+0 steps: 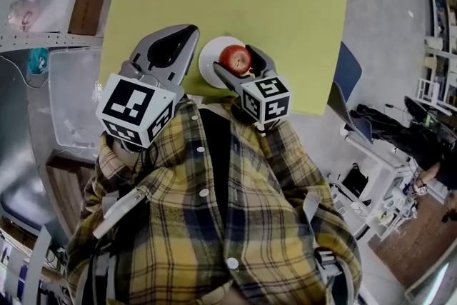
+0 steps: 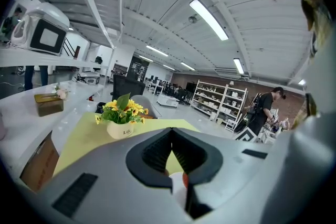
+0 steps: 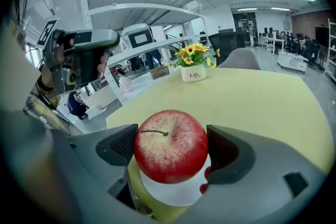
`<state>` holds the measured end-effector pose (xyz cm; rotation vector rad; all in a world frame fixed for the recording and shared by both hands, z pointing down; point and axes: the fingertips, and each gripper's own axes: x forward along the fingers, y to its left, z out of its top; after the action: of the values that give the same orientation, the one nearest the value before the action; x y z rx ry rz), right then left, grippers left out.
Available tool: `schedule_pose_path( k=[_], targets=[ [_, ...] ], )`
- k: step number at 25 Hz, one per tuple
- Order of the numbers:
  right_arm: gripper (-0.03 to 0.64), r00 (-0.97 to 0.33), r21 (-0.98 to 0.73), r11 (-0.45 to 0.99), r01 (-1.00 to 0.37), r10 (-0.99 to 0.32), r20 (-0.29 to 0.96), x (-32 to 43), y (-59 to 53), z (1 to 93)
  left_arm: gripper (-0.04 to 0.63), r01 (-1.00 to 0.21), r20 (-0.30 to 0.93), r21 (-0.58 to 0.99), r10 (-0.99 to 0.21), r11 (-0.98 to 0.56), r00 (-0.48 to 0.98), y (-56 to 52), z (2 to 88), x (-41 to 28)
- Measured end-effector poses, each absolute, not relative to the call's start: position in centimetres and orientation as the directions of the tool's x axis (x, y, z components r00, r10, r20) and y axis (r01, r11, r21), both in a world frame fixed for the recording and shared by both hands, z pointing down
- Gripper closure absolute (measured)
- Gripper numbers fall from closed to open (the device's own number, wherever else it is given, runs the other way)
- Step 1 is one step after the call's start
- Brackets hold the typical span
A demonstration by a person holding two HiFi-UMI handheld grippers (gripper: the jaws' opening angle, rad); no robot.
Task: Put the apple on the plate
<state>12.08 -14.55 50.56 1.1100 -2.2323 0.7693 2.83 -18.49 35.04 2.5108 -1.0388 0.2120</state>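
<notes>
Green table (image 1: 300,25) holds a white plate (image 1: 207,66), the right gripper (image 3: 170,147) squeezes the apple (image 1: 235,58) just over it, the left gripper (image 2: 171,136) is closed and empty, and a crooked drop might roll the apple off.

Holds the left gripper (image 1: 191,29) up in front of the chest, well above the tabletop, pointing forward and roughly level. Jaws pressed together at the tips, nothing between them. Left marker cube (image 1: 136,109) sits nearest the body, with the plaid left sleeve (image 1: 114,157) just behind it.

Reaches the right gripper (image 1: 236,62) forward and lower, just right of the left one, angled down and a little leftward. Jaws parted to the width of an apple (image 3: 170,146) and closed on its two sides, stem up. Right marker cube (image 1: 265,98) close against the plaid right sleeve (image 1: 289,150). Both forearms tucked near the torso, elbows bent.
</notes>
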Motion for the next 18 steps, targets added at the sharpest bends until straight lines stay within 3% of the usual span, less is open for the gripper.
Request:
schedule_pose_path(
  k=[18],
  targets=[
    [0.232,-0.511,-0.244,0.506,-0.828,-0.5,0.699,11.8,-13.9,55.4,0.588,-0.703,0.32,0.305,-0.626,-0.643,0.711,-19.2,35.8,1.9]
  ],
)
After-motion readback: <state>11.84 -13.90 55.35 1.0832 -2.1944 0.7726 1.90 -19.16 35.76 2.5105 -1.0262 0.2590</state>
